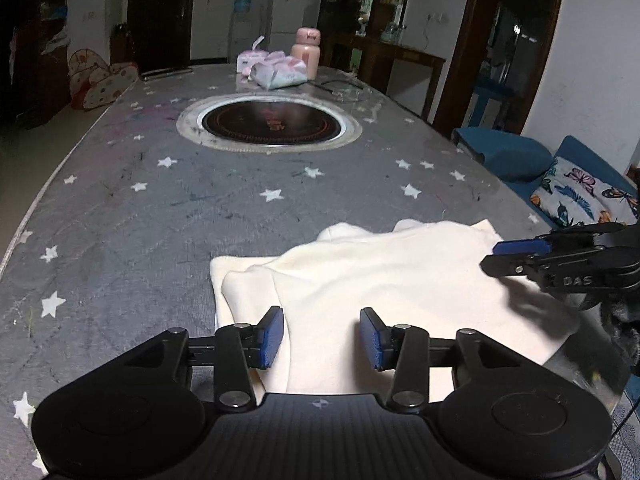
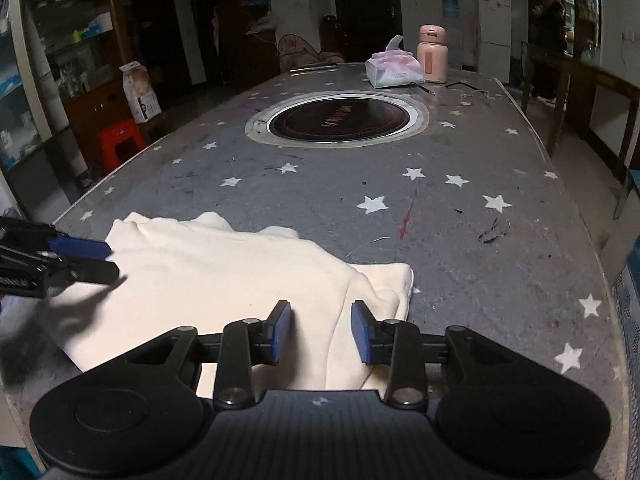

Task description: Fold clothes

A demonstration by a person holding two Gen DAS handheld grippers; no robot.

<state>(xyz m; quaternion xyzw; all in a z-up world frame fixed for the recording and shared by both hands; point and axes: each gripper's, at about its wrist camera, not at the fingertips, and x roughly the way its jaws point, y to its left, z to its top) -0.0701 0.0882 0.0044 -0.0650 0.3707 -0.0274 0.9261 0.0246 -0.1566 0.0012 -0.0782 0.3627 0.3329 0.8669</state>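
Hovering over the near edge of the cream garment, the left hand-held gripper has its blue pads spread apart, holding nothing. The right hand-held gripper is likewise parted and empty above the garment's other end; "DAS" is embossed on its side. The garment lies on the star-patterned desk.

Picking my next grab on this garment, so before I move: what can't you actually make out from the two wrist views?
- Near hem of the cream garment: both views, hidden under each camera's own gripper body.
- What kind of garment it is: bunched folds hide its outline.
- Left gripper and right gripper: jaws open above the cloth; contact cannot be judged.
- Table near edge: cut off by the frame.
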